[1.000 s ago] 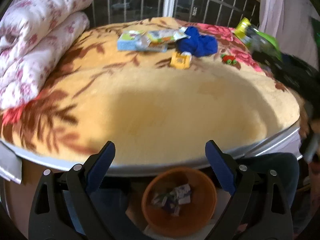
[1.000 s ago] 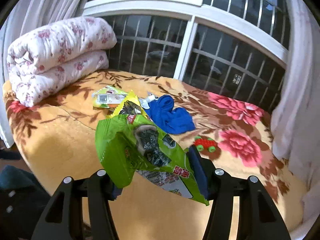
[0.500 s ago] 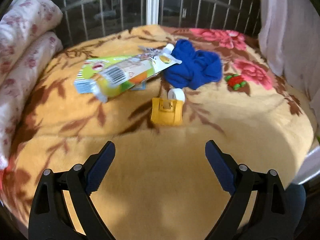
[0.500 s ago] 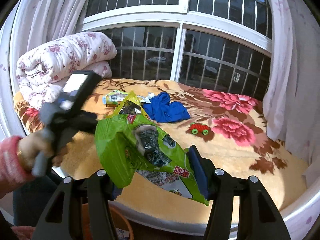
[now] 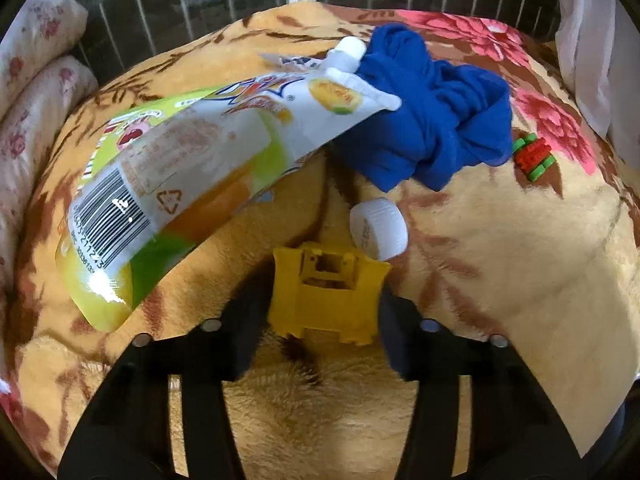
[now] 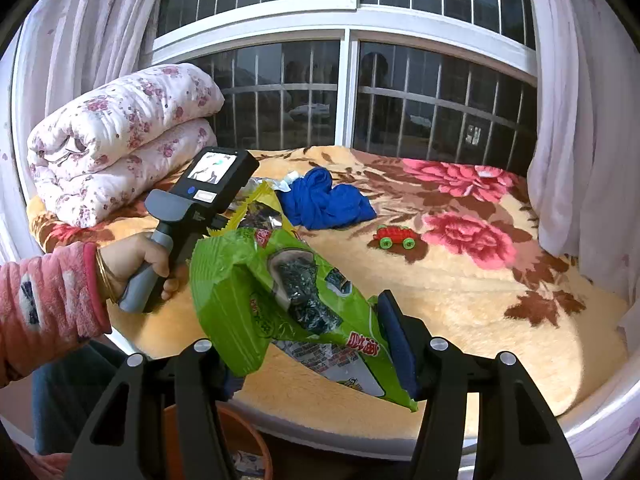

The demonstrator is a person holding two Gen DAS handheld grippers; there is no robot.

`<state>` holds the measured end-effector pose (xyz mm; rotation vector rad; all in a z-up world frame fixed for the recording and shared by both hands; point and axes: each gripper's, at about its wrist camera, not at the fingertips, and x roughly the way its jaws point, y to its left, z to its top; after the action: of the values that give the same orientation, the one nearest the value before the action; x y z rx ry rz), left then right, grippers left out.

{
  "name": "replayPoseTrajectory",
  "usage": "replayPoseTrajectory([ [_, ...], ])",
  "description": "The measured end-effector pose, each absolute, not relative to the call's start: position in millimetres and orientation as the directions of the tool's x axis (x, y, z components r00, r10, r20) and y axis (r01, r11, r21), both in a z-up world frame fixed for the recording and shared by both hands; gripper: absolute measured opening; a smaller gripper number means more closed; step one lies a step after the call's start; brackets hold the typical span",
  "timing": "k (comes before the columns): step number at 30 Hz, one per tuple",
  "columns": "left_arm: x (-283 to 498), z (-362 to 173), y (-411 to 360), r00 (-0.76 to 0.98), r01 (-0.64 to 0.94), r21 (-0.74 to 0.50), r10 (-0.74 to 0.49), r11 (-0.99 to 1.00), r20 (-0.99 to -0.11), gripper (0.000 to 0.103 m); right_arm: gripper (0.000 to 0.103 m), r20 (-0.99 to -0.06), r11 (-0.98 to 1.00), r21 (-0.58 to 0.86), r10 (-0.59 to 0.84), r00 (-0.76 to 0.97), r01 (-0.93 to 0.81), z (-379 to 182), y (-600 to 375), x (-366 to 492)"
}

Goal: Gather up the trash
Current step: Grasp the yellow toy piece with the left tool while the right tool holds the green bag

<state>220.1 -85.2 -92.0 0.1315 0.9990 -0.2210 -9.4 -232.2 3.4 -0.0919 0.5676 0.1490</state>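
Trash lies scattered on the bed (image 5: 500,264), which is covered by a flowered blanket. The left tool (image 5: 322,320) is set down around a yellow piece (image 5: 326,300); its jaws have just been closing, and the piece sits between them with the pads at or almost at its sides, though firm contact cannot be told. A white cap (image 5: 378,234) rests just behind the piece. A pouch (image 5: 192,184) lies to the left, its spout end resting against a blue cloth (image 5: 432,132). A red toy (image 5: 534,156) sits well to the right of the cloth.

The right tool (image 6: 312,344) is pinched on a green bag (image 6: 280,300), held above the bed's near edge. An orange bin (image 6: 248,440) is seen below, partly hidden by the tool. In the right view, the left hand (image 6: 140,256) is seen gripping its tool's handle. A folded quilt (image 6: 116,140) is stacked at the far left of the bed.
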Motion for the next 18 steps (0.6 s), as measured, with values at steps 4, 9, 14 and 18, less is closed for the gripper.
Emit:
replayPoseTrajectory([
  [4, 216, -90, -85, 0.532, 0.254, 0.012, -0.129, 0.967, -0.837, 0.046, 0.057, -0.543, 0.985, -0.041, 0.120, 0.831, -0.169, 3, -232, -9],
  [9, 195, -80, -84, 0.556, 0.276, 0.024, -0.139, 0.961, -0.819, 0.046, 0.057, -0.534, 0.986, -0.048, 0.111, 0.838, -0.161, 4, -231, -11],
  [14, 162, -61, -74, 0.592, 0.285, 0.012, -0.166, 0.958, -0.789, 0.046, 0.057, -0.525, 0.985, -0.058, 0.110, 0.844, -0.165, 7, -223, -21],
  [18, 121, -42, -62, 0.617, 0.301, -0.005, -0.199, 0.954, -0.761, 0.046, 0.057, -0.515, 0.983, -0.066, 0.113, 0.850, -0.171, 11, -216, -32],
])
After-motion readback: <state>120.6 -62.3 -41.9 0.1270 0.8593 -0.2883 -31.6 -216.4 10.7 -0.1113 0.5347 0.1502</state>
